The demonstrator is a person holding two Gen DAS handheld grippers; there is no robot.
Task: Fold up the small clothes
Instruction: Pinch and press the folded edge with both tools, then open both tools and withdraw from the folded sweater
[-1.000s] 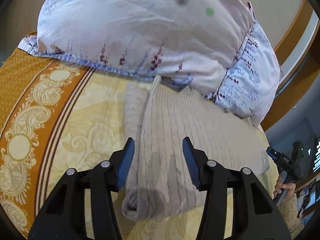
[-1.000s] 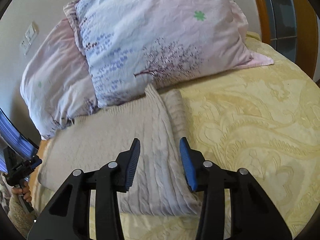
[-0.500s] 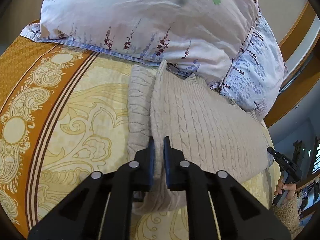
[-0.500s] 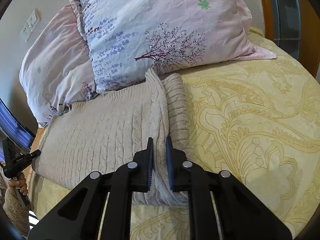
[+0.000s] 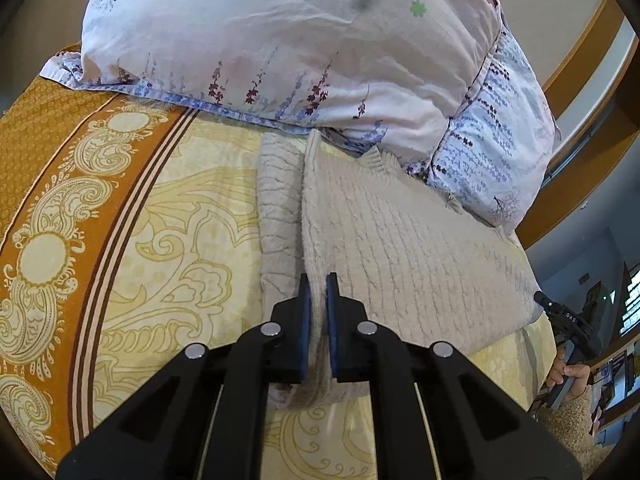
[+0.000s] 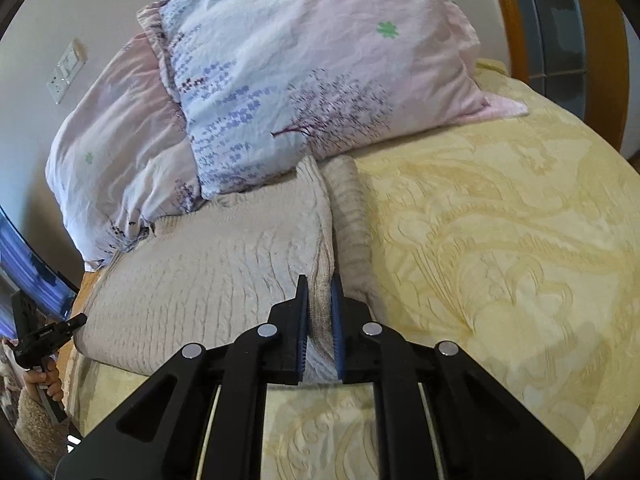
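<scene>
**Q:** While it lies across the bed, where exactly is the garment?

**A:** One beige cable-knit sweater [image 5: 400, 248] sits on the yellow patterned bedspread [image 5: 180, 240], its far edge touching the pillows. One sleeve [image 5: 278, 208] is folded alongside the body on the left wrist view; a matching sleeve [image 6: 352, 224] lies alongside the body on the right wrist view.

**Q:** And the grippers?

**A:** Two, one at each side of the sweater. The left gripper [image 5: 319, 312] has its blue-padded fingers nearly together, pinching a raised ridge of knit at the seam between sleeve and body. The right gripper [image 6: 320, 316] is closed the same way on the fold at the opposite side, with knit bunched between its pads.

**Q:** What surrounds them?

**A:** Two floral pillows [image 6: 312, 72] are stacked at the head of the bed, one pink-white, one with blue-purple print. An orange ornamental border [image 5: 60, 208] runs down the bedspread's left side. A wooden bed frame [image 6: 520, 40] curves behind, and a wall switch plate [image 6: 66, 72] shows at upper left of the right wrist view.
</scene>
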